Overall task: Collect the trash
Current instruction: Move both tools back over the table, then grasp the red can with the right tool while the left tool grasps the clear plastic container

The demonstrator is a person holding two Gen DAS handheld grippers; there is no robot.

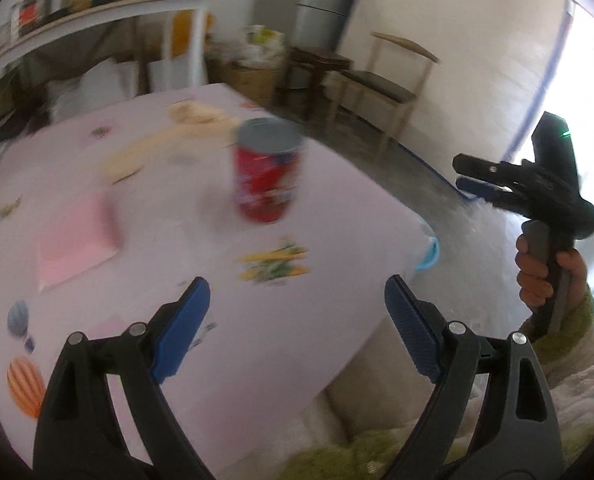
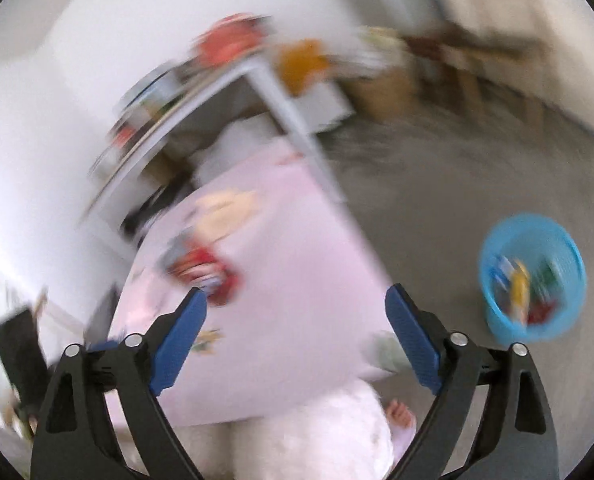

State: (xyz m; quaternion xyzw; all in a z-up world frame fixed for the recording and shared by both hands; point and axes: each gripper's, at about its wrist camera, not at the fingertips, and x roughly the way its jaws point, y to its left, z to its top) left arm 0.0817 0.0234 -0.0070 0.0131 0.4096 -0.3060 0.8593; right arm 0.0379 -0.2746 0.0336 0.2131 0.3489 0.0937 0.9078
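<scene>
Left gripper (image 1: 297,320): jaws spread wide, empty, poised over the near edge of the pink table (image 1: 157,200); a red can (image 1: 267,170) stands upright ahead of it, between the finger lines but well apart from them. Right gripper (image 2: 296,322): also wide and empty, held off the table's right side, the same can blurred beyond its left finger. Blue bin (image 2: 533,276): on the floor to the right, holding assorted trash.

A can (image 1: 267,170) stands on the table (image 1: 337,280); a basket (image 2: 533,276) sits on the floor beside it.
</scene>
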